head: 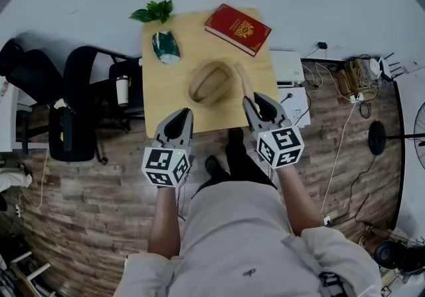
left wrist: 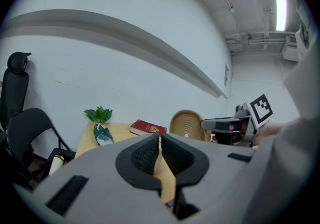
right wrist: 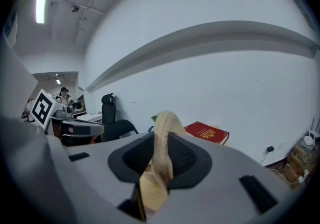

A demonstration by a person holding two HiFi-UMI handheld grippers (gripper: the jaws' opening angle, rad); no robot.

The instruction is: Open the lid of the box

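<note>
Right jaws on my right gripper [right wrist: 161, 154] are clamped on the rim of the round woven straw lid [right wrist: 165, 135], which stands on edge between the pads. In the head view the right gripper [head: 251, 100] holds that lid [head: 243, 80] upright, just right of the open round woven straw box [head: 210, 82]. Can't tell if lid and box touch.

Left jaws on my left gripper [left wrist: 160, 149] are closed together, nothing between them. In the head view the left gripper [head: 185, 115] is at the front edge of the light wooden bench [head: 169, 93], apart from the box.

The box sits centre-front on the bench. Left half of the bench in front of it is bare.

- Red hardcover book [head: 237, 28] lies at the far right corner, well apart from the box.
- Small green leafy plant [head: 153, 11] is at the far left corner, with leaves over the edge.
- Green-and-white pouch [head: 165, 46] is just in front of the plant.

Off the bench, black office chairs [head: 74, 103] crowd the left side. Open wood-plank floor [head: 99, 202] lies round my legs.
</note>
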